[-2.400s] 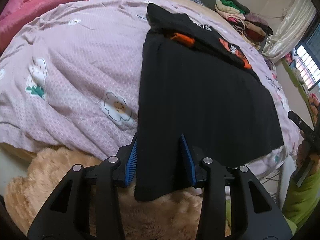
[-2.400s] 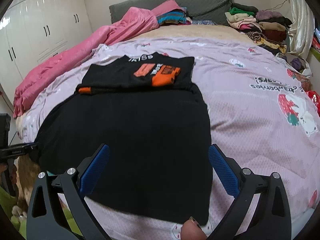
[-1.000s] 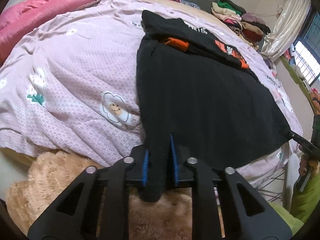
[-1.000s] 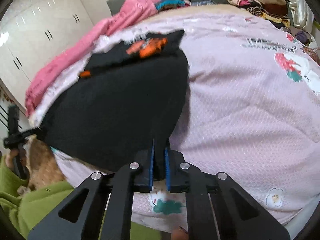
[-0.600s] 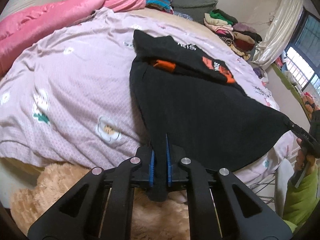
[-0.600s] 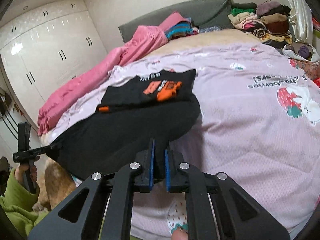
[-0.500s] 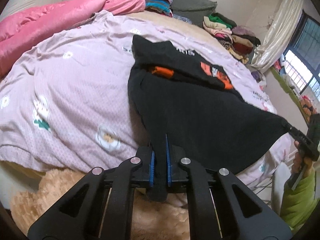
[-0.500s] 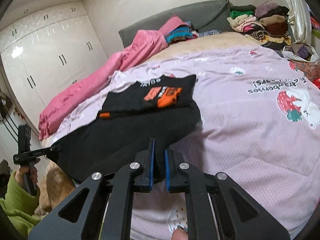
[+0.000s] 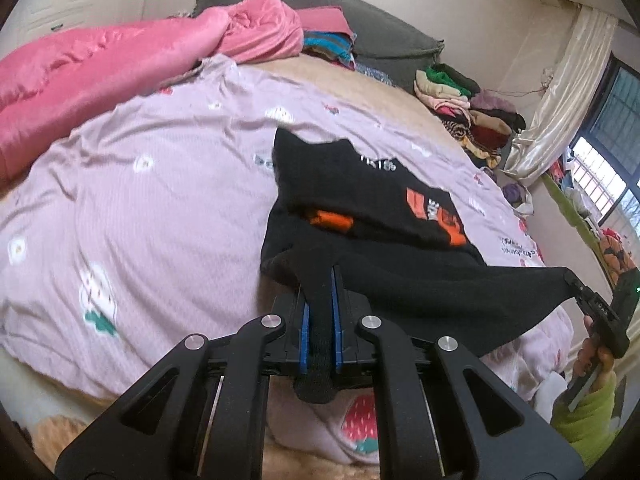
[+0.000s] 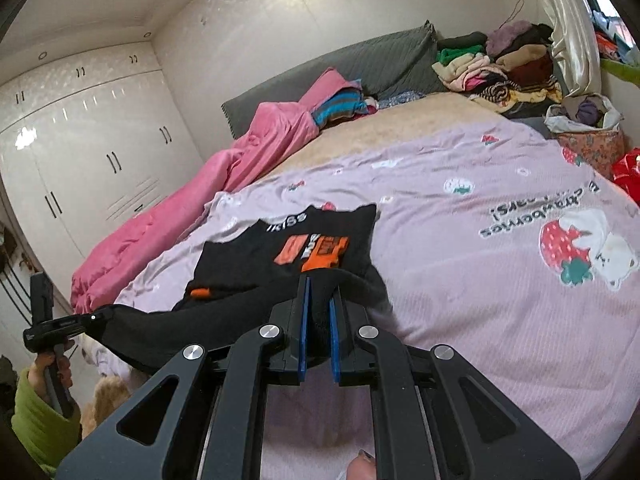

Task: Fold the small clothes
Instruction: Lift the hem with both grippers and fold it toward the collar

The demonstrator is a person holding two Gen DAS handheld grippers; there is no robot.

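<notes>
Bed [image 9: 168,200] under a lilac printed sheet; pink quilt [image 9: 80,76] bunched along its far left side; piled clothes [image 10: 500,64] by the headboard; black shirt [image 9: 360,196] with orange print lies mid-bed, upper part flat, lower hem lifted off the sheet and stretched taut between both tools; left gripper [image 9: 320,300], jaws pinching one hem corner; right gripper [image 10: 318,312], jaws pinching the other corner.
</notes>
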